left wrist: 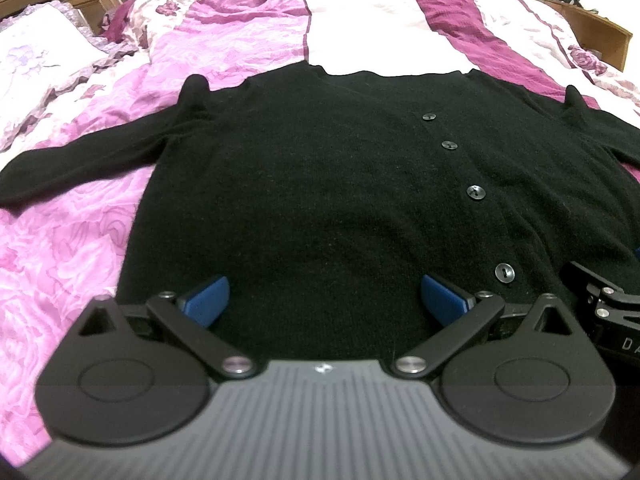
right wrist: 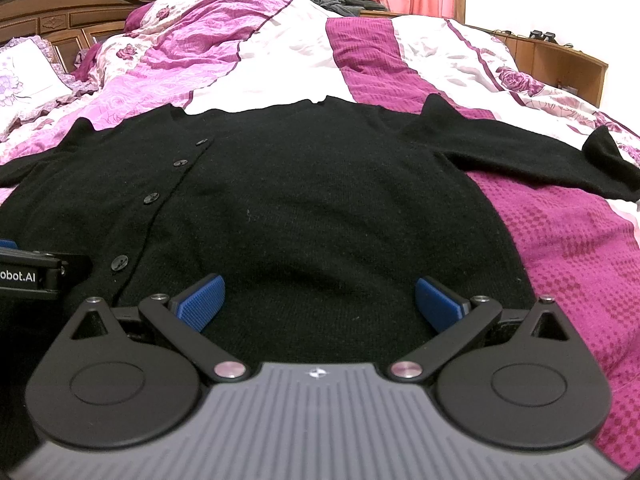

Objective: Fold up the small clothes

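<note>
Black cardigan (left wrist: pixel 320 200) flat on bedspread (left wrist: pixel 80 240), sleeves out sideways, quilt free beyond; left gripper (left wrist: pixel 324 300) and right gripper (right wrist: pixel 318 300) spread over hem, side by side.

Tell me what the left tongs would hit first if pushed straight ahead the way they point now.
The left tongs, open and empty, sit low over the hem end of the black cardigan. Going straight on, they would probably meet its knit body first, left of the button row; height above it is unclear.

Readable text: "obot.AI" in white on the left tool (right wrist: pixel 28 276) body, cut off at the frame edge. "DA" in pale letters on the right tool (left wrist: pixel 600 304) body, also cut off. Nothing else legible.
</note>
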The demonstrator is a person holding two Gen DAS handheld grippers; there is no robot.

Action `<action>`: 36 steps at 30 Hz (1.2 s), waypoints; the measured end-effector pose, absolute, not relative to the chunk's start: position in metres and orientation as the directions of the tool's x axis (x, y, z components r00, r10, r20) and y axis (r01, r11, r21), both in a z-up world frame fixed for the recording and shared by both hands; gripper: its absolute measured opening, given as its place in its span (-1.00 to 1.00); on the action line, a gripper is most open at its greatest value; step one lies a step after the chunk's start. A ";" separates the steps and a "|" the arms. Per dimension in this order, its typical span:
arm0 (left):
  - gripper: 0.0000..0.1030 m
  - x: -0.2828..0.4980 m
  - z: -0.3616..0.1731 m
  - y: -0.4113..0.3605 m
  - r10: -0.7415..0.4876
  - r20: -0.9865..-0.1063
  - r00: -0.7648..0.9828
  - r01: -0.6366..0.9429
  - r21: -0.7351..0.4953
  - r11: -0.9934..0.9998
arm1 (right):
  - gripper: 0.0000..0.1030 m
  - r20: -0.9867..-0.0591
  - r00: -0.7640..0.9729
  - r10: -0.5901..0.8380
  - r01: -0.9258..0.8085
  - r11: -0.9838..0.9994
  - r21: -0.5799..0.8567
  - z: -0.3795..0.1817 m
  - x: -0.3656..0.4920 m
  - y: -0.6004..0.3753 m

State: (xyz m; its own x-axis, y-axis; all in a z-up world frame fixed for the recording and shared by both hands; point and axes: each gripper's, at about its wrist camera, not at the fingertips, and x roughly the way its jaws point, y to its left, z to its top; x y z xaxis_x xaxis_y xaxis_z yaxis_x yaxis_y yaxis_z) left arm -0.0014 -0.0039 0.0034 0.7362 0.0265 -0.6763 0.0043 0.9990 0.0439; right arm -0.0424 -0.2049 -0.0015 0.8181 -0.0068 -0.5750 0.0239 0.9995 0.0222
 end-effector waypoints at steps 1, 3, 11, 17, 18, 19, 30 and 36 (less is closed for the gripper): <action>1.00 -0.001 0.004 -0.005 0.032 -0.679 0.733 0.001 0.048 0.999 | 1.00 -0.577 0.817 -0.006 0.024 0.999 0.024 -0.001 -0.042 -0.204; 1.00 0.000 0.006 -0.006 0.039 -0.685 0.728 -0.004 0.053 0.999 | 1.00 -0.585 0.811 -0.006 0.027 0.999 0.027 -0.001 -0.041 -0.204; 1.00 0.004 0.011 -0.008 0.050 -0.710 0.703 -0.005 0.066 0.998 | 1.00 -0.618 0.786 -0.001 0.034 0.999 0.041 0.008 -0.036 -0.208; 1.00 0.011 0.014 -0.006 0.040 -0.735 0.677 0.007 0.062 0.998 | 1.00 -0.643 0.765 0.009 0.028 0.998 0.047 0.014 -0.030 -0.209; 1.00 0.011 0.014 -0.007 0.041 -0.736 0.675 0.009 0.064 0.998 | 1.00 -0.648 0.762 0.008 0.027 0.999 0.045 0.014 -0.029 -0.209; 1.00 0.011 0.014 -0.007 0.042 -0.738 0.674 0.012 0.067 0.998 | 1.00 -0.652 0.758 0.007 0.027 0.999 0.042 0.015 -0.028 -0.209; 1.00 0.009 0.029 -0.007 -0.002 -0.752 0.659 0.043 0.035 0.998 | 1.00 -0.674 0.734 0.084 0.028 0.988 0.154 0.031 -0.022 -0.225; 1.00 0.009 0.047 -0.011 -0.010 -0.741 0.672 0.060 0.041 0.997 | 1.00 -0.663 0.730 0.163 0.044 0.958 0.284 0.047 -0.019 -0.257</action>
